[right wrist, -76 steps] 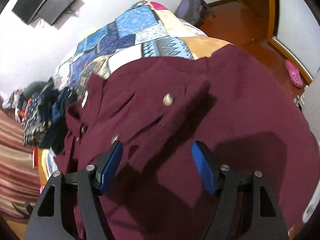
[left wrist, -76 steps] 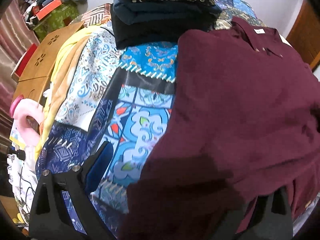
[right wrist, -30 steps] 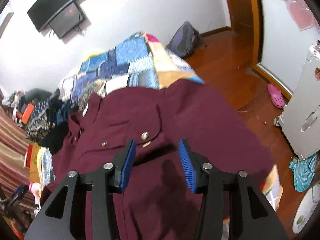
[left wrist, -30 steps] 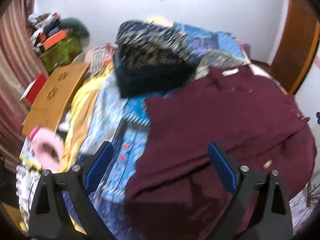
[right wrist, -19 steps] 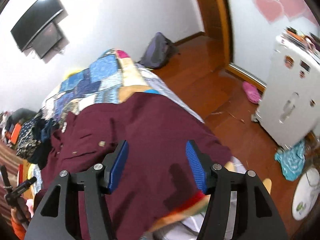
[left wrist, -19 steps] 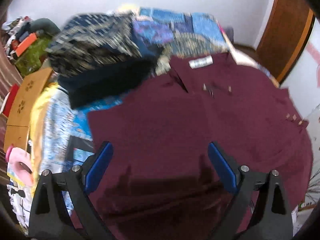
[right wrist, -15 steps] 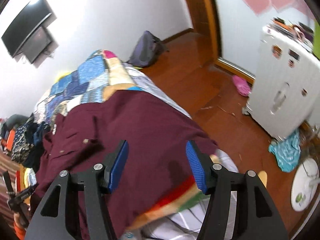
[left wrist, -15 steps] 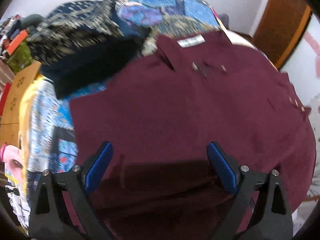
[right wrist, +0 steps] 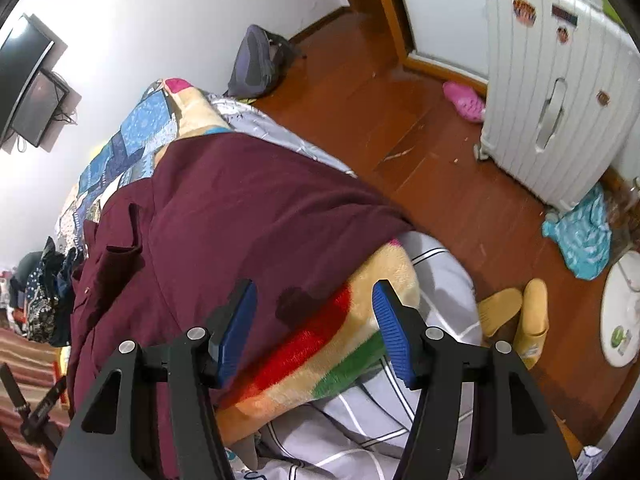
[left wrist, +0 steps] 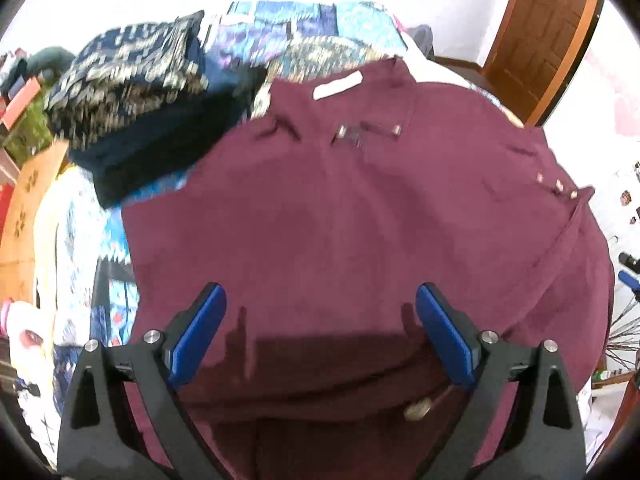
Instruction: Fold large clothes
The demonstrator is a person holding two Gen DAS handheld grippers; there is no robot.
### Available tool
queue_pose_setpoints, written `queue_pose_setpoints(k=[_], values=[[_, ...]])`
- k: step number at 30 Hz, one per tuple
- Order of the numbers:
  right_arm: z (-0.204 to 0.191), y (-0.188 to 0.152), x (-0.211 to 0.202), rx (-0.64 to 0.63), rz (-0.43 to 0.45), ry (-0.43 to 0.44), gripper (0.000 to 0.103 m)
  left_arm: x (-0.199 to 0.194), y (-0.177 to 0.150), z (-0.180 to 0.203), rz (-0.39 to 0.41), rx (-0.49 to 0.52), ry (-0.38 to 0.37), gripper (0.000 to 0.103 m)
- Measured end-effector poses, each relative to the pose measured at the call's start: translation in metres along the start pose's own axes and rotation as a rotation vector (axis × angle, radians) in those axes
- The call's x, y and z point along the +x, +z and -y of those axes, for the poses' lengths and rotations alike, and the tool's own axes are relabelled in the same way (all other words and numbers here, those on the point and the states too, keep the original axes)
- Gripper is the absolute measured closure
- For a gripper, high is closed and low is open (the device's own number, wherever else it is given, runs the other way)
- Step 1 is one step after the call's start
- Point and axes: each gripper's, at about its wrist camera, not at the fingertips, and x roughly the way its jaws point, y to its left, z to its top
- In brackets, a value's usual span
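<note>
Maroon shirt point(left wrist: 360, 216) flat on bed point(right wrist: 420, 304). Left gripper point(left wrist: 320, 332) and right gripper point(right wrist: 314, 320) above it, jaws apart, holding nothing.

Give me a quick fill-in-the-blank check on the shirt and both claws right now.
1. The shirt spread on the bed is ____ in colour.
2. Both the left claw and the right claw stand ____.
3. The suitcase on the floor is ____.

Missing words: maroon; open; white
</note>
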Motion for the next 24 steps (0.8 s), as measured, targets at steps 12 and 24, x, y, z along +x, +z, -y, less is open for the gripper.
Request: queue_pose_setpoints(k=[12,24], values=[[0.013,0.022,0.036,0.073,-0.047,0.087,0.029,0.027,0.044,0.065,0.007,0.091,-0.058,0.007],[0.028,0.041,0.059,0.256,0.000,0.083,0.072,0.041,0.045,0.078,0.008,0.113,-0.068,0.007]])
